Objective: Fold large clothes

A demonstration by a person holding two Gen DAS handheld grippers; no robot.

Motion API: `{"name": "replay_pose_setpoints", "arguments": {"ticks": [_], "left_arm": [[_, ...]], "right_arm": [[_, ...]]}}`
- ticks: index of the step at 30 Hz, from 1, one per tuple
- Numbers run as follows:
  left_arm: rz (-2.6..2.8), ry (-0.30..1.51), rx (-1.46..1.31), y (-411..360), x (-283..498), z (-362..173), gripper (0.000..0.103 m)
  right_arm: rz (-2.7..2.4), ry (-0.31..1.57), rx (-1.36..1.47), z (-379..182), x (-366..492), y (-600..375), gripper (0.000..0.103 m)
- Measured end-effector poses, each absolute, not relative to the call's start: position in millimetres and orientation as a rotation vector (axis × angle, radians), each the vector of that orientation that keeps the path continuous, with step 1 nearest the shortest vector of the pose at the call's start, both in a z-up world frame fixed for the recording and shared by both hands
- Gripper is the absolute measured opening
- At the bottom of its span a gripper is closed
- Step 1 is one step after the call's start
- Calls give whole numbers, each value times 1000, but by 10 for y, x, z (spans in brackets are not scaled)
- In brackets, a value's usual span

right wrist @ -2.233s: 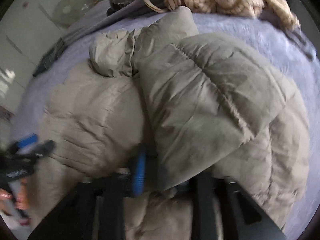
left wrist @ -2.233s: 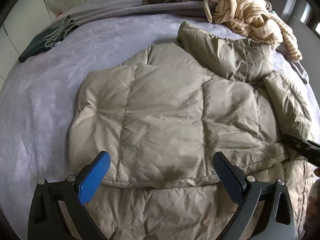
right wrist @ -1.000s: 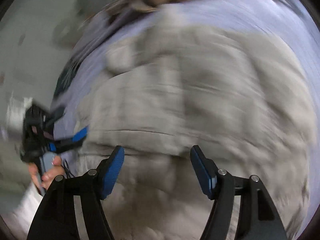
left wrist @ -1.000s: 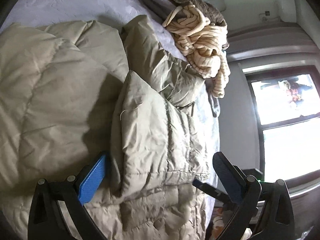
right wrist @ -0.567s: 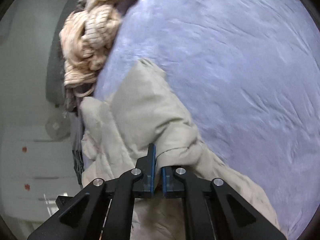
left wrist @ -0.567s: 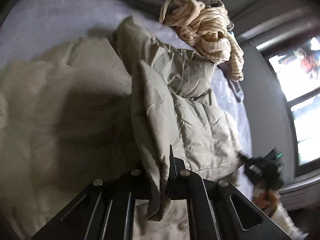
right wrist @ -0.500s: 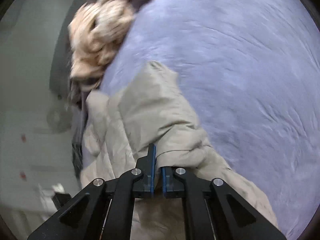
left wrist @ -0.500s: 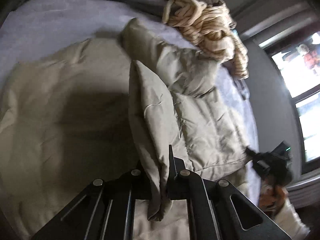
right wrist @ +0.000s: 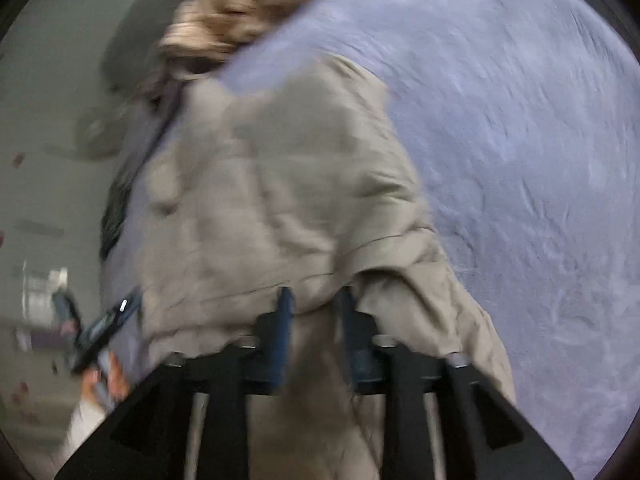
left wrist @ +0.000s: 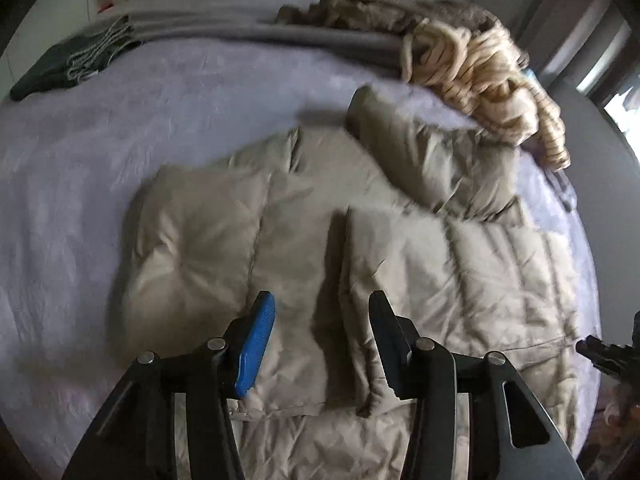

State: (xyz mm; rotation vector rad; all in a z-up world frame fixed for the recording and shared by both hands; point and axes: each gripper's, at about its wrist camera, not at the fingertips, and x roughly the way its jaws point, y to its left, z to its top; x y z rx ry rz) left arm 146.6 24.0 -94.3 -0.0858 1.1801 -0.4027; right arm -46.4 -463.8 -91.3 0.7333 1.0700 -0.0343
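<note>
A beige quilted puffer jacket (left wrist: pixel 304 248) lies on the lavender bed cover, its right side folded over the middle. My left gripper (left wrist: pixel 320 320) is open just above the folded edge and holds nothing. In the right wrist view, which is blurred, the jacket (right wrist: pixel 280 184) fills the middle. My right gripper (right wrist: pixel 316 304) is partly open with jacket fabric bunched between its fingers. The right gripper also shows at the right edge of the left wrist view (left wrist: pixel 608 354), and the left gripper at the left of the right wrist view (right wrist: pixel 108 330).
A lavender bed cover (left wrist: pixel 100 152) spreads around the jacket. A cream striped knit (left wrist: pixel 488 76) and a brown garment (left wrist: pixel 400 12) are heaped at the far right. A dark folded garment (left wrist: pixel 68 64) lies far left. A grey blanket (left wrist: pixel 248 28) runs along the back.
My left gripper has let go of the jacket's folded edge and opened; the fold now lies flat. My right gripper has parted its fingers and the view has swung.
</note>
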Motion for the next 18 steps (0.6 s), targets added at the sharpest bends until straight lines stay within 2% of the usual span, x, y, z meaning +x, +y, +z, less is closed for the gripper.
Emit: {"name": "replay_pose_setpoints", "arguments": {"ticks": [1, 2, 5, 10, 11, 12, 13, 15, 18], "left_arm": [[-423, 1172, -93, 232, 1480, -900, 50], [-450, 1161, -93, 182, 1496, -862, 50], [-491, 1152, -67, -53, 1521, -863, 50], [-478, 1185, -19, -410, 1591, -1134, 50], [-467, 1192, -6, -432, 1602, -1205, 50], [-456, 1197, -1, -440, 1598, -1262, 50], [-451, 1204, -11, -445, 1625, -1307, 50], [-451, 1208, -19, -497, 1648, -1359, 50], [-475, 1204, 15, -642, 1675, -1449, 50]], "right_arm": [[-33, 1037, 715, -818, -502, -4664, 65], [-58, 987, 699, -715, -522, -4741, 69], [-177, 888, 787, -744, -382, -5178, 72], [-182, 910, 1096, -1409, 83, -5602, 72], [-149, 924, 1118, -1482, 191, -5585, 60], [-109, 934, 1115, -1502, 297, -5541, 43], [-96, 950, 1096, -1497, 350, -5509, 20], [-111, 984, 968, -1408, 476, -5446, 13], [-167, 1028, 847, -1469, 502, -5487, 11]]}}
